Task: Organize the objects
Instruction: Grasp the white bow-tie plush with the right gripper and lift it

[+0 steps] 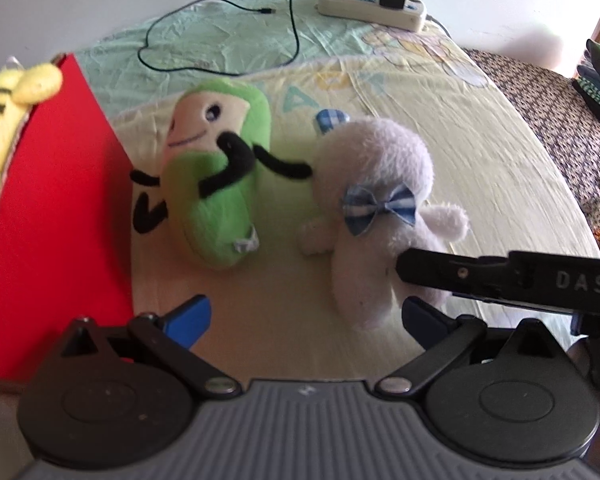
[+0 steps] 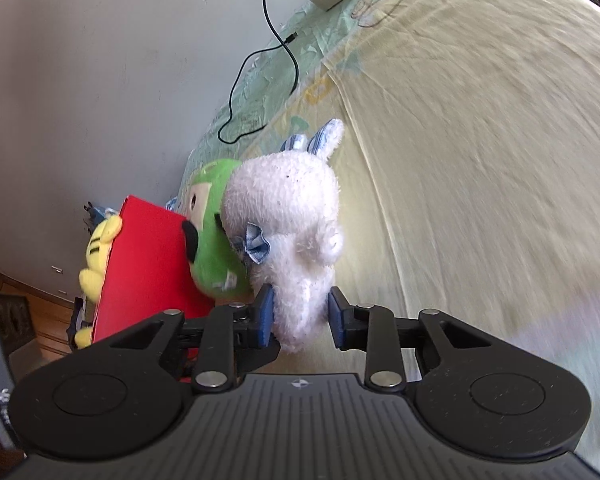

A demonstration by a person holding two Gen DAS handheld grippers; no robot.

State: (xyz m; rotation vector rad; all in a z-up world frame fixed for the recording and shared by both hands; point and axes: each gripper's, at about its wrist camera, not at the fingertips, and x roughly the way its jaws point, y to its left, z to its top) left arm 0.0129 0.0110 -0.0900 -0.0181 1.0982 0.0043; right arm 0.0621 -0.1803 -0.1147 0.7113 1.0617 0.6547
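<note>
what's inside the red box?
A yellow plush with black stripes pokes over the red box rim; the box wall hides the rest of the interior.

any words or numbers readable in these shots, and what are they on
"DAS" in pale letters on the right gripper arm; it runs on out of frame.
Large pale letters printed on the bedsheet beyond the green plush: too faint and distorted to read.
Blue buttons on the power strip: too small.
White tag on the green plush: blurred.
</note>
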